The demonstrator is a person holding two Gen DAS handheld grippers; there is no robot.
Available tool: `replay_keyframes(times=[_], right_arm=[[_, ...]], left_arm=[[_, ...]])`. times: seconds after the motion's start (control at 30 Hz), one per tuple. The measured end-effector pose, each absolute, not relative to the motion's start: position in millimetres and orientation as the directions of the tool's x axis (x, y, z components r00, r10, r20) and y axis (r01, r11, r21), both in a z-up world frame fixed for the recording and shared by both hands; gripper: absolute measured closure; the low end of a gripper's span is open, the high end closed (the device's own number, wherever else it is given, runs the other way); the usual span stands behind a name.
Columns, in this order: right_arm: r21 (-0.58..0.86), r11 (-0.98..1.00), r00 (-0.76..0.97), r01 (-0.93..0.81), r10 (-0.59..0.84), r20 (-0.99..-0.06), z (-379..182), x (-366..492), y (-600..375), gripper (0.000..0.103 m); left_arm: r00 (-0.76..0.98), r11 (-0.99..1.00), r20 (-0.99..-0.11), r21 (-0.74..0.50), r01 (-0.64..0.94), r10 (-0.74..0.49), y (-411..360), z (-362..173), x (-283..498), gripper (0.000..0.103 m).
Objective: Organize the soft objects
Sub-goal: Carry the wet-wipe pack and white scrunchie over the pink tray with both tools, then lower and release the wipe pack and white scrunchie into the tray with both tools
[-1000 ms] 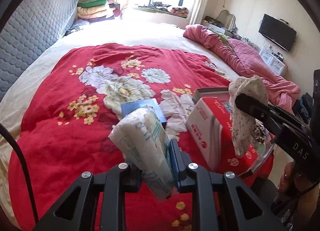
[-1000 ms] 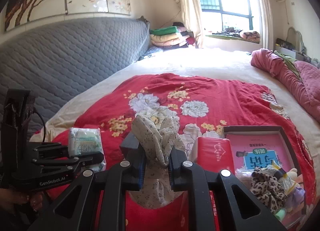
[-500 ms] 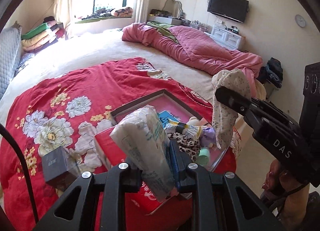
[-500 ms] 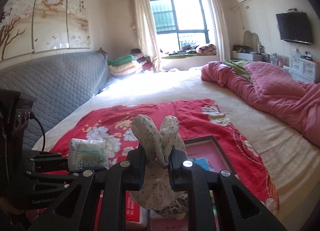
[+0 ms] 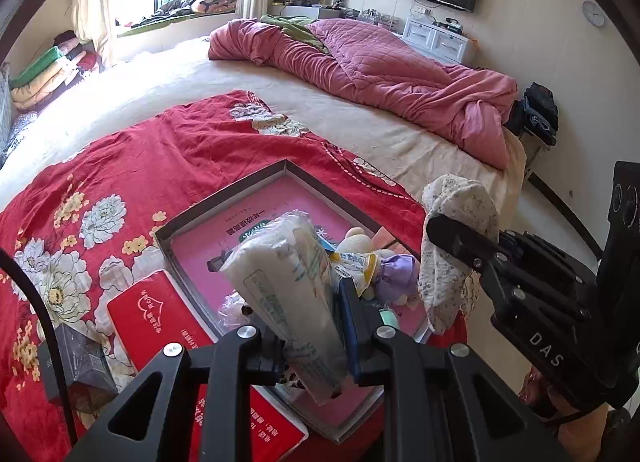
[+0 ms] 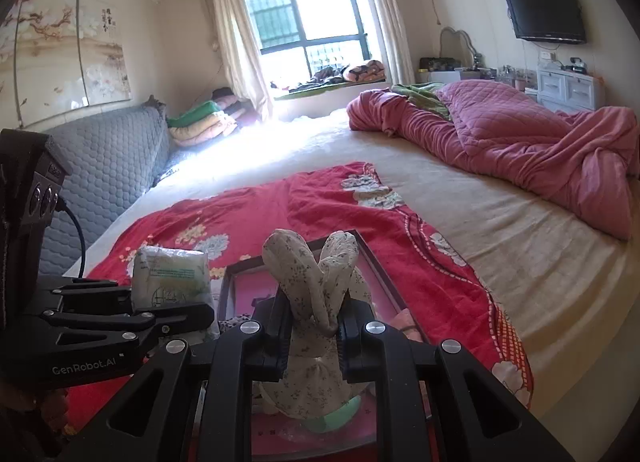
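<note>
- Left gripper [image 5: 316, 326]: jaws clamped on a white tissue pack [image 5: 288, 286]; pack stands tilted, top leaning away from the camera, held above the near part of the tray.
- Same pack seen from the right wrist view [image 6: 172, 278], gripped from below by the left gripper [image 6: 176, 312].
- Right gripper [image 6: 314, 326]: jaws together on a cream floral cloth [image 6: 312, 274]; two lobes stick up above the fingers, the rest hangs below them.
- In the left wrist view the right gripper [image 5: 436, 228] comes in from the right, cloth [image 5: 452, 258] draped over its tip, hanging above the right side of the tray.
- Tray [image 5: 224, 198]: shallow grey-rimmed box, pink base with print, lying on the red floral blanket [image 5: 160, 150] near the bed's near edge.
- In the tray's right part: a small plush toy [image 5: 356, 242], a purple soft item [image 5: 394, 274], a mint-green piece [image 5: 388, 316], some crinkly packaging; details partly hidden by the pack.
- Red box [image 5: 160, 314] touches the tray's left edge; dark grey box [image 5: 76, 362] just left of that, both on the blanket.
- Pink quilt [image 5: 384, 74] bunched along the far right side of the bed, well apart from the tray.
</note>
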State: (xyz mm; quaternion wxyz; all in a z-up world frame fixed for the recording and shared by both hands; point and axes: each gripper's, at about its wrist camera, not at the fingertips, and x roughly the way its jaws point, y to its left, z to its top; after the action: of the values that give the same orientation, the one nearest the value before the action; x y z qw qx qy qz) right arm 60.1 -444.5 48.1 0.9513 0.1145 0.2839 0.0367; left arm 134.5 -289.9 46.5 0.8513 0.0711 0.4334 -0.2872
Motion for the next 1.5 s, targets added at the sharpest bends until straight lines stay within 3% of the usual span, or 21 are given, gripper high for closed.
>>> replay_keyframes(times=[0.67,0.77,1.03,1.5], right_arm=[[0.231,0.972,0.75,0.05,0.116,-0.651,-8,101,-458,0.081],[0.249,0.968,0.736,0.039,0.141,-0.662,-15,109,-456,0.075],[0.414,0.91,0.745,0.021,0.262,-0.613,-21,113,-465,0.049],[0.437,0.899,0.856,0.022,0.209,-0.473,8,88,-482,0.031]], left_arm=[[0.386,0.824,-0.836,-0.132,0.55,-0.391,-311,2,164,0.079],[0.381,0.825,-0.837,-0.138,0.547,-0.392,-310,0,169,0.079],[0.371,0.827,-0.837,-0.157,0.54,-0.401,-307,-3,175,0.079],[0.343,0.815,-0.844,-0.172,0.554,-0.412,-315,-8,176,0.079]])
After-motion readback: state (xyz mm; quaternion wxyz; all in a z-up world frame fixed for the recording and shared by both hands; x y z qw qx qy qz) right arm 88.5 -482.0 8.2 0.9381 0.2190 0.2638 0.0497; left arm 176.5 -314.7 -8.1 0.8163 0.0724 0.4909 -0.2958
